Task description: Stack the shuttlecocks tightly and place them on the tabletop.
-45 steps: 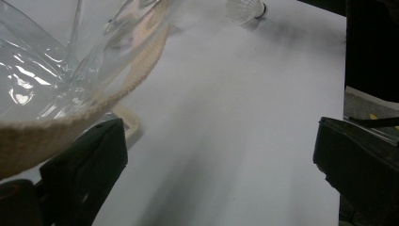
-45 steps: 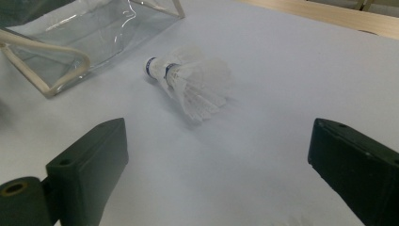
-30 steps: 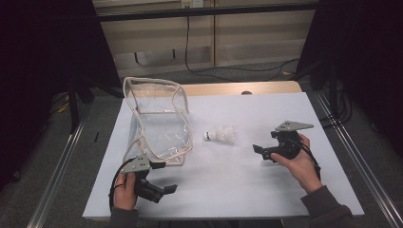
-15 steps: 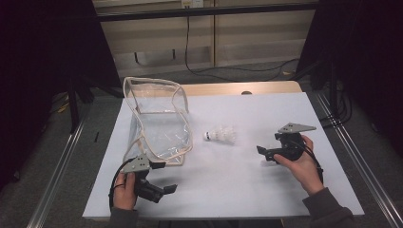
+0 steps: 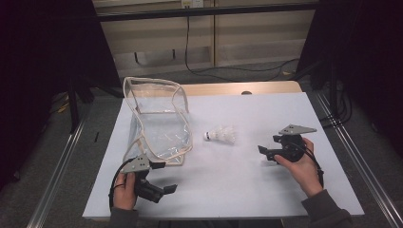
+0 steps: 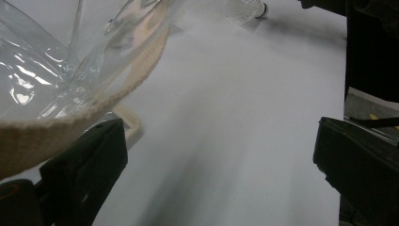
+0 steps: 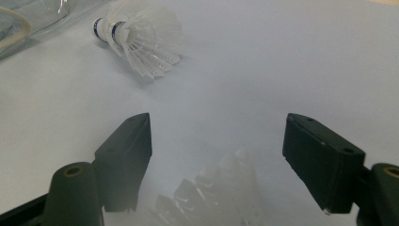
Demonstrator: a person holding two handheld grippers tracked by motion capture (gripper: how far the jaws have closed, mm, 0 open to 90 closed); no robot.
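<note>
A white worktop (image 5: 247, 190) stands on grey floor (image 5: 57, 156); behind it a beige wall (image 5: 256, 38), black cables (image 5: 190, 47), and dark curtains (image 5: 43, 57) at the sides.

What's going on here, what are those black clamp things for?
A person at a white table holds a two-jaw gripper in each hand. The right gripper has a white shuttlecock lying between its jaws, which have just been closing, though the pads don't press on it yet. A second shuttlecock lies mid-table. The left gripper rests open beside a clear plastic bag with cream trim, holding nothing.
</note>
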